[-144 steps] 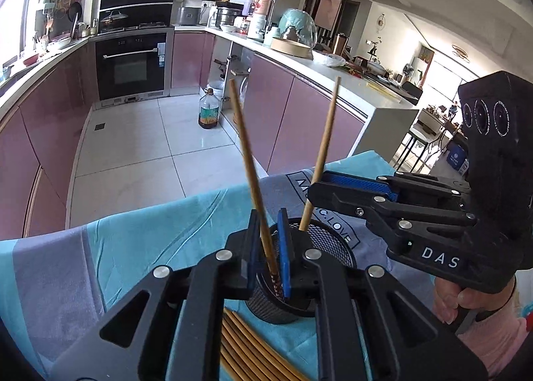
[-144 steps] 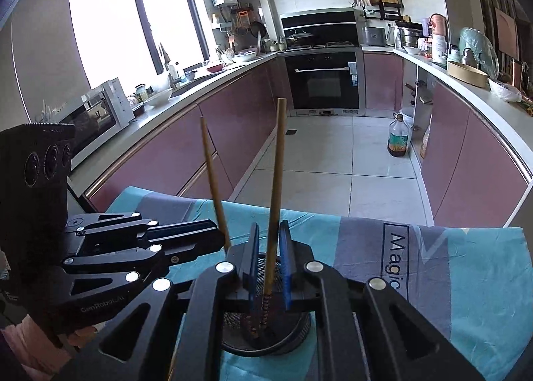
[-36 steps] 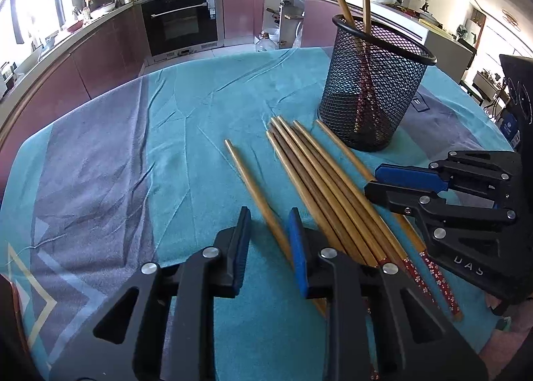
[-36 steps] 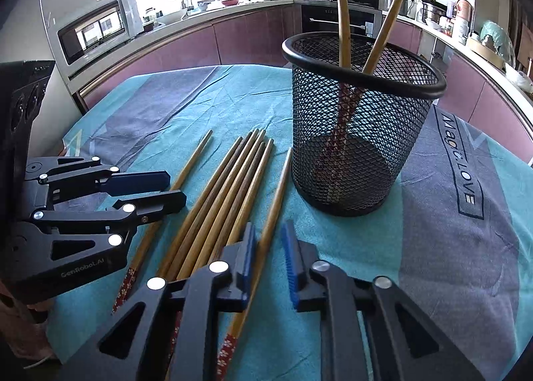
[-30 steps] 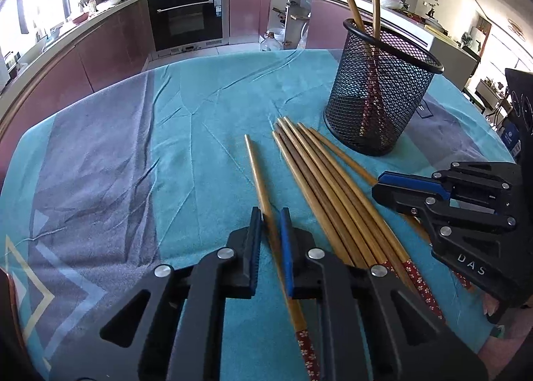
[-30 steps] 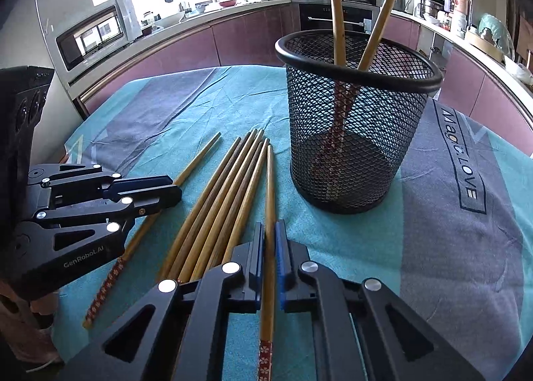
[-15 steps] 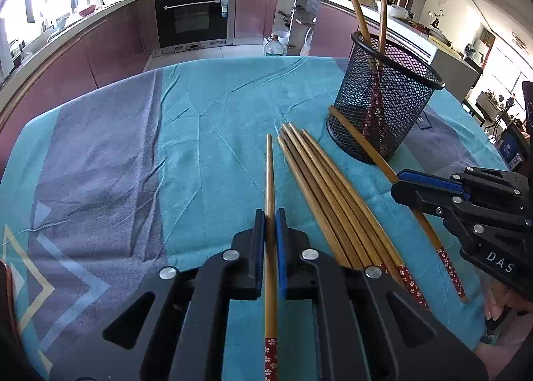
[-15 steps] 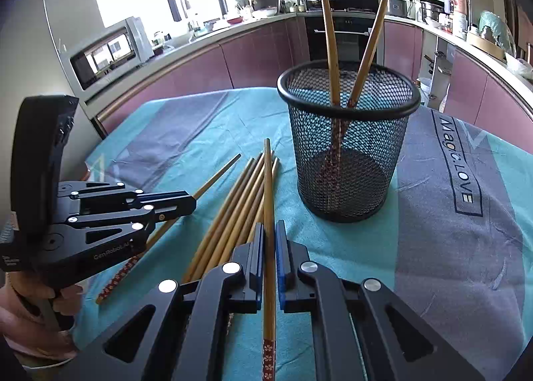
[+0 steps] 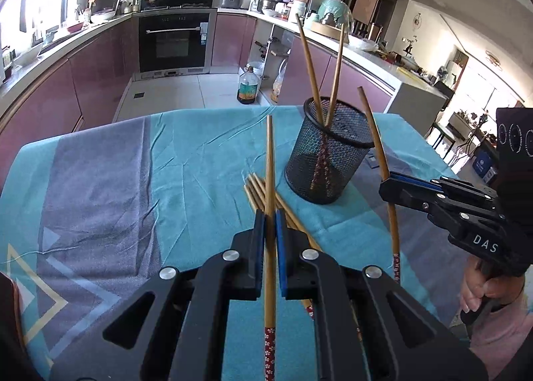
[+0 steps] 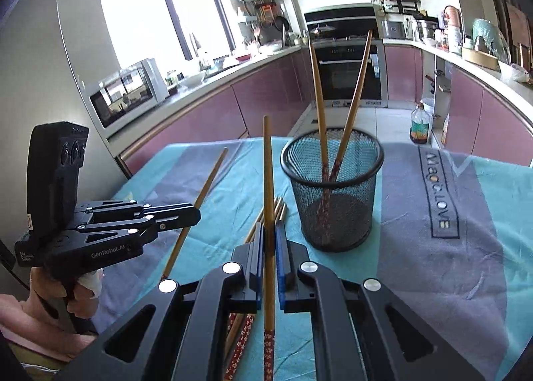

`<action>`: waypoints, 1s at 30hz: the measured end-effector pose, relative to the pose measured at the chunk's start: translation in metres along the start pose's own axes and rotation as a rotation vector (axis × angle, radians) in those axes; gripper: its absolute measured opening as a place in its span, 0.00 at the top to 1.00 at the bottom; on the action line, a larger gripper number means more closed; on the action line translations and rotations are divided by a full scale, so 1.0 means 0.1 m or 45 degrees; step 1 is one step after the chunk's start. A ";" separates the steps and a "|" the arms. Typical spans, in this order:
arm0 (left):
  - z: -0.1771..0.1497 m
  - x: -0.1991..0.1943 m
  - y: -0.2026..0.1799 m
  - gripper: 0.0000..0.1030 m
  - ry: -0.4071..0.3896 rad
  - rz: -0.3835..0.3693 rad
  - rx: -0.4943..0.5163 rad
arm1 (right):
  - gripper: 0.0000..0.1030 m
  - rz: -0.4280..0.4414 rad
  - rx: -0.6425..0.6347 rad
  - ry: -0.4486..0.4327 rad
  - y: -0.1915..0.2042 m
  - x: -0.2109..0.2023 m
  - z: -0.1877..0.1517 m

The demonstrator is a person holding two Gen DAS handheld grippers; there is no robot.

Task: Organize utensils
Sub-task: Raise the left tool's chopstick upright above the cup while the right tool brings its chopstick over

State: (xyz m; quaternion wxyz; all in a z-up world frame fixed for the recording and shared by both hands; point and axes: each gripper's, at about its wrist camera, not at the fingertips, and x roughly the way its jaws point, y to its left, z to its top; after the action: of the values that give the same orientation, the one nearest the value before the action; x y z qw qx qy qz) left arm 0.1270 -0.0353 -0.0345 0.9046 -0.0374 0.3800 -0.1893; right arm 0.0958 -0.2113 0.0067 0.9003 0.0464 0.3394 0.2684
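Both jaws clamping one chopstick (image 9: 269,161) each, lifted off cloth (image 9: 100,181) since earlier

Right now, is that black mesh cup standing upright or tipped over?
Upright. The mesh cup stands on its base on the tablecloth, open rim upward, with two chopsticks leaning inside.

- The right gripper (image 10: 270,241) is clamped on a chopstick (image 10: 268,181), its bare tip pointing up and away, its red flowered end towards the camera
- At the left, the left gripper (image 10: 195,216) pinches another chopstick (image 10: 203,194), slanted; a hand (image 10: 66,291) grips its handle
- A black mesh holder (image 10: 333,201) stands on the teal cloth (image 10: 433,264) over the worktop; two chopsticks (image 10: 319,107) lean crossed inside it
- More chopsticks (image 10: 278,209) lie flat on the cloth just left of the holder
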 end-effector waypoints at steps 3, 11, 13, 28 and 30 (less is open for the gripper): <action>0.08 -0.18 -0.02 0.93 -0.051 -0.067 -0.004 | 0.95 0.010 0.011 -0.065 -0.04 -0.15 0.10; 0.42 -0.62 -0.06 0.93 -0.211 -0.217 -0.014 | 0.95 0.002 0.012 -0.213 -0.14 -0.41 0.39; 0.52 -0.69 -0.07 0.93 -0.249 -0.228 -0.009 | 0.95 0.003 0.007 -0.234 -0.16 -0.44 0.47; 1.24 -0.79 -0.36 0.93 -0.399 -0.241 0.039 | 0.95 -0.035 -0.081 -0.376 -0.19 -0.68 0.96; 1.29 -0.78 -0.41 0.93 -0.409 -0.232 0.054 | 0.95 -0.051 -0.088 -0.390 -0.21 -0.69 1.01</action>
State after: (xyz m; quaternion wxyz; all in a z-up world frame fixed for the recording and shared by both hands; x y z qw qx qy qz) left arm 0.1547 -0.0540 0.1186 0.9333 -0.0825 0.2217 -0.2701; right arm 0.1265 -0.2545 0.1193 0.9477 0.0491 0.1897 0.2518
